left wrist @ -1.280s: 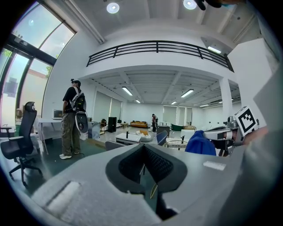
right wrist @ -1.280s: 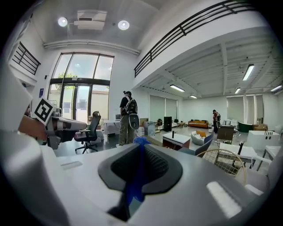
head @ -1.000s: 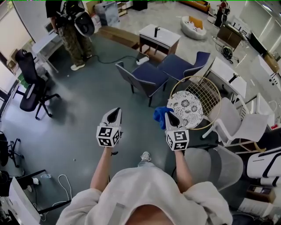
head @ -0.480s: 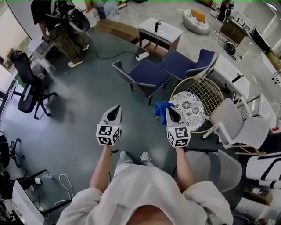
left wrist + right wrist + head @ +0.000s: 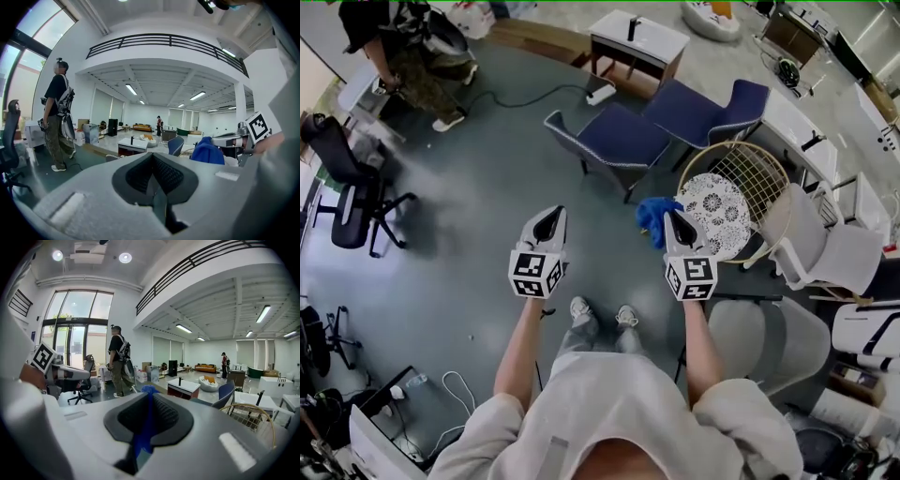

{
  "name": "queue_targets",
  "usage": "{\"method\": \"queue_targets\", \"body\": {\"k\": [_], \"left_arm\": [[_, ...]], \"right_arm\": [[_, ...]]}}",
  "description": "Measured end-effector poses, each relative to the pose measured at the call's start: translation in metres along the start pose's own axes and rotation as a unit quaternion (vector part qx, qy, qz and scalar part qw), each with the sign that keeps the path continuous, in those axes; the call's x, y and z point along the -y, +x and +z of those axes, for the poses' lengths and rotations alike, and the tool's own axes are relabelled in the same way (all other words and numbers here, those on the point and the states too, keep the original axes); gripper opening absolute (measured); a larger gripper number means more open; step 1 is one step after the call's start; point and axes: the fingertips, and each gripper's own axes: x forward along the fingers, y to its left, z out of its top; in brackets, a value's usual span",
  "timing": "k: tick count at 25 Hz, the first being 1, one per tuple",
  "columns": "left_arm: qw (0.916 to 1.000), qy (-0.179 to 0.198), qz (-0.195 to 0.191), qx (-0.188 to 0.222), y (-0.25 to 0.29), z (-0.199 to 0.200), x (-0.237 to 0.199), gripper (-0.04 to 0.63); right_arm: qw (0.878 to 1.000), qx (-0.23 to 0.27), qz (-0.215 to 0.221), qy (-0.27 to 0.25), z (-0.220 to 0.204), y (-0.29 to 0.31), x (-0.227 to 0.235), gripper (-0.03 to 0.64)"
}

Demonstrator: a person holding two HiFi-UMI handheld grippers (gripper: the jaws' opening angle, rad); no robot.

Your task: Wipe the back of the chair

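Wiping hasn't begun. The person stands mid-floor with both tools held out in front. The right gripper (image 5: 673, 218) is clenched on a blue cloth (image 5: 652, 220), a strip of it pinched between the jaws. The left gripper (image 5: 552, 214) is closed on nothing.

The nearest chairs sit ahead and to the right: a navy chair (image 5: 617, 141) and a wire chair (image 5: 757, 183) with a patterned cushion (image 5: 712, 211). Both are apart from the cloth, and which one is meant I can't tell. Next, I'd say, the cloth must be carried to a chair's back and pressed flat against it.

No brand or wording reads anywhere — only the square markers on the cubes (image 5: 534, 275).
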Motion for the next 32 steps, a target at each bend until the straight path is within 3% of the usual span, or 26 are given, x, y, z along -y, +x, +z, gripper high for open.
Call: {"method": "queue_targets", "body": {"k": [13, 32], "left_arm": [[0.9985, -0.025, -0.030, -0.039, 0.012, -0.074, -0.050, -0.002], [0.9977, -0.047, 0.026, -0.040, 0.052, -0.157, -0.049, -0.002]], "right_arm": [[0.999, -0.022, -0.042, 0.013, -0.047, 0.041, -0.034, 0.026], [1.000, -0.018, 0.017, 0.004, -0.127, 0.119, -0.019, 0.025]]}}
